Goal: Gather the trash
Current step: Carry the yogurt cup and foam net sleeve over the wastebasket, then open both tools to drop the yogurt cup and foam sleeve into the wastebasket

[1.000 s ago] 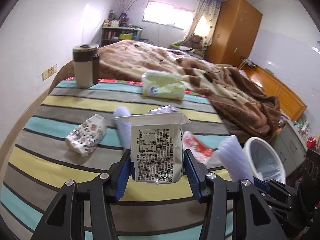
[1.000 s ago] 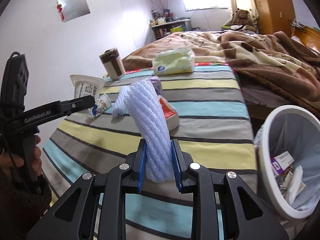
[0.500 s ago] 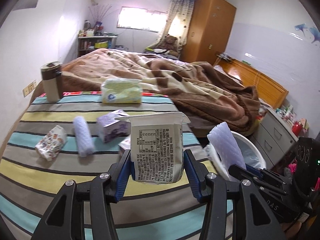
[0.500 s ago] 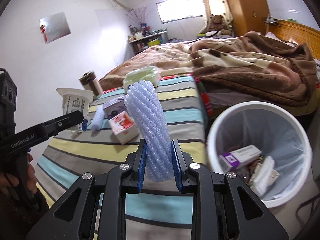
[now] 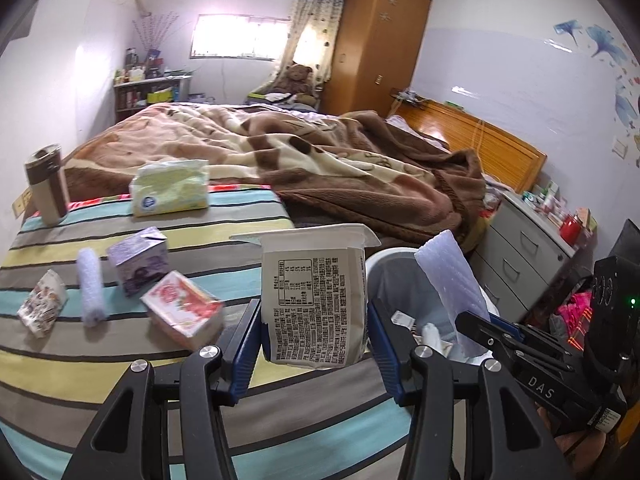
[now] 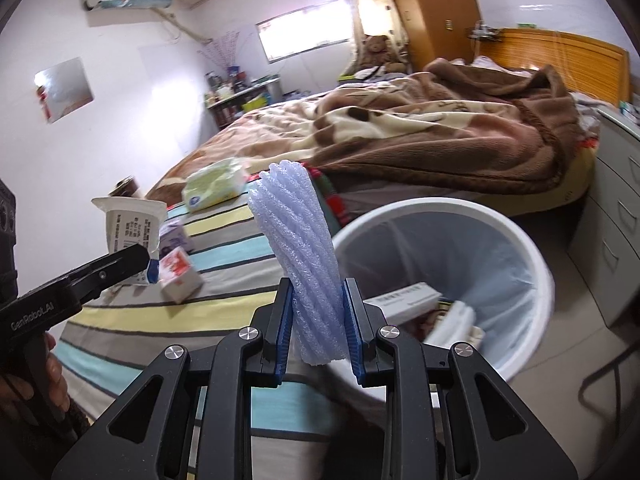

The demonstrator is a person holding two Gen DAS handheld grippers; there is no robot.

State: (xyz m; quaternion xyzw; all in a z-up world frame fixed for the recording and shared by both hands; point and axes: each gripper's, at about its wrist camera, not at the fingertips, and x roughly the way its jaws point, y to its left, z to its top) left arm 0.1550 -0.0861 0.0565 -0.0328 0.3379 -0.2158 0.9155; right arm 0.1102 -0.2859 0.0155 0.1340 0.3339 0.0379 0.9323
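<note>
Trash in both grips: right gripper (image 6: pixel 318 322) clamped on blue foam sleeve (image 6: pixel 298 248), upright, near rim of white bin (image 6: pixel 520 236); left gripper (image 5: pixel 314 328) clamped on printed paper cup (image 5: pixel 314 300), over striped bed edge beside bin. Risk: release short of rim drops either piece on floor; light foam may catch on pads. Farther on bed (image 5: pixel 60 376): red carton (image 5: pixel 182 308), purple carton (image 5: pixel 138 260), second foam roll (image 5: pixel 90 284), crumpled wrapper (image 5: pixel 42 302) not yet collected.

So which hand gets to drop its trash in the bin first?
Probably the right. Its gripper holds the foam roll right at the white bin's rim. The left gripper, holding the paper cup, looks farther back over the striped bed.
</note>
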